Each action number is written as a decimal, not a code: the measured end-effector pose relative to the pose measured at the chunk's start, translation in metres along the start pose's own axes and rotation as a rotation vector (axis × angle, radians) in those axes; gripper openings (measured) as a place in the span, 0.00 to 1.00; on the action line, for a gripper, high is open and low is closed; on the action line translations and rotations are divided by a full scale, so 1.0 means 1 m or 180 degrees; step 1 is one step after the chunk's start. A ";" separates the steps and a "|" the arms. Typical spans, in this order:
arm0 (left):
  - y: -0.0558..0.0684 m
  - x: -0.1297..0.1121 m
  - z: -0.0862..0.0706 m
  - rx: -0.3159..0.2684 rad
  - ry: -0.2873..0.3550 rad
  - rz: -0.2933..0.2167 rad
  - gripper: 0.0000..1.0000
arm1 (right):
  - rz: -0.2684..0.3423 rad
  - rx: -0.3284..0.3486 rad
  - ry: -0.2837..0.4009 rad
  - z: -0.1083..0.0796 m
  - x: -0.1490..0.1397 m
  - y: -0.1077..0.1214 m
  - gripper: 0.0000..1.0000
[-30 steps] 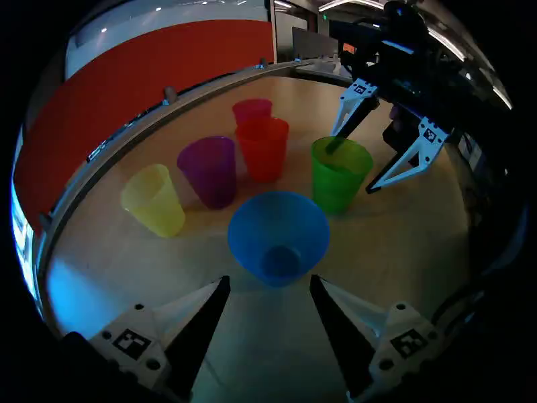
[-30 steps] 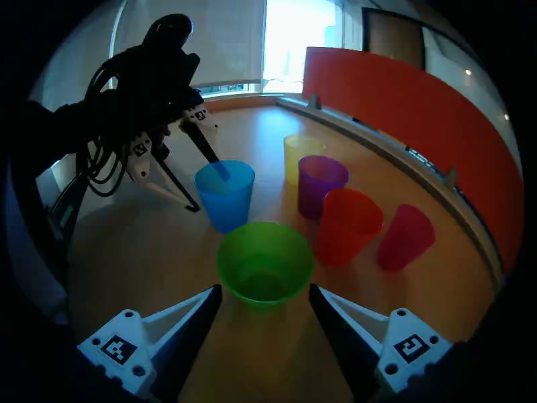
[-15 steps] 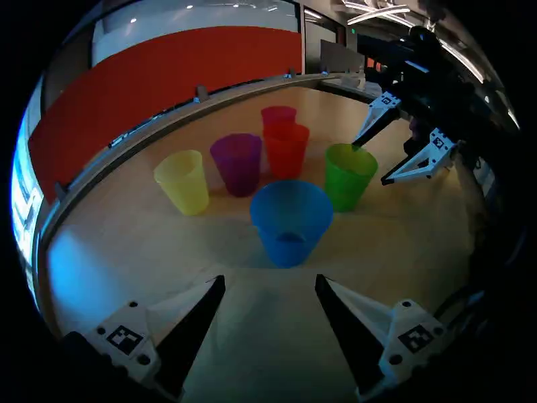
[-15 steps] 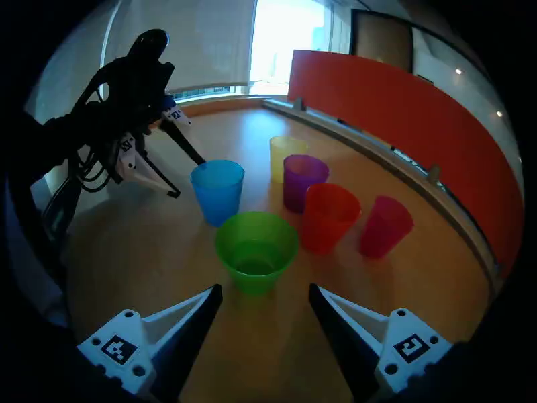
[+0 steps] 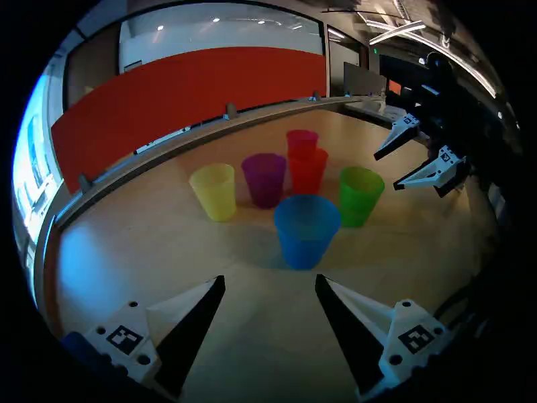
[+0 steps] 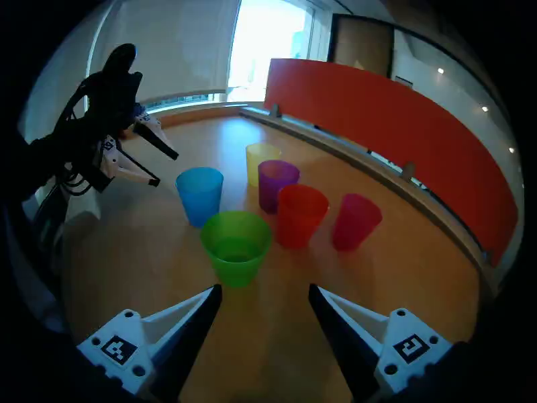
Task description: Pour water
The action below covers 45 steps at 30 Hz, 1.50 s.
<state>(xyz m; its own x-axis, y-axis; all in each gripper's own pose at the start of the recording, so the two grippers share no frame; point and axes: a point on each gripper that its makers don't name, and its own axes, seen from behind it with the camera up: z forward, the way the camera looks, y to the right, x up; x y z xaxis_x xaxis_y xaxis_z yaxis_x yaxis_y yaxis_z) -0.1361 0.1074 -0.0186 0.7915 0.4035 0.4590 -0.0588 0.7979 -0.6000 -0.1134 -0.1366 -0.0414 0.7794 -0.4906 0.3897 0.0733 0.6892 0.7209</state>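
White jaws with black square markers [image 5: 125,339]

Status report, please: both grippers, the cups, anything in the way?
Left gripper open, empty, facing blue cup. Right gripper open, empty, facing green cup. No obstacle before either cup.

No text, label, brand or number can be read.

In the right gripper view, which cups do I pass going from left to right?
Blue cup → green cup → yellow cup → purple cup → red cup → pink cup.
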 end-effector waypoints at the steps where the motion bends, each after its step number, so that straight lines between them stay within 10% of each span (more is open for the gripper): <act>1: -0.002 0.001 -0.002 0.0036 0.0028 -0.0014 1.00 | 0.0016 -0.0029 0.0014 -0.002 0.000 0.002 1.00; 45: -0.050 0.049 -0.060 0.1186 0.1259 -0.0665 1.00 | 0.0633 -0.1374 0.0875 -0.064 0.030 0.076 1.00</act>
<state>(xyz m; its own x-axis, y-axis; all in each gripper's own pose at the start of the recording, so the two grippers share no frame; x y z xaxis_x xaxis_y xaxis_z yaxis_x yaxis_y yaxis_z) -0.0585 0.0604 -0.0053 0.9722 0.0797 0.2203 -0.0303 0.9752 -0.2192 -0.0445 -0.0650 -0.0114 0.9339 -0.2110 0.2885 0.1115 0.9389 0.3256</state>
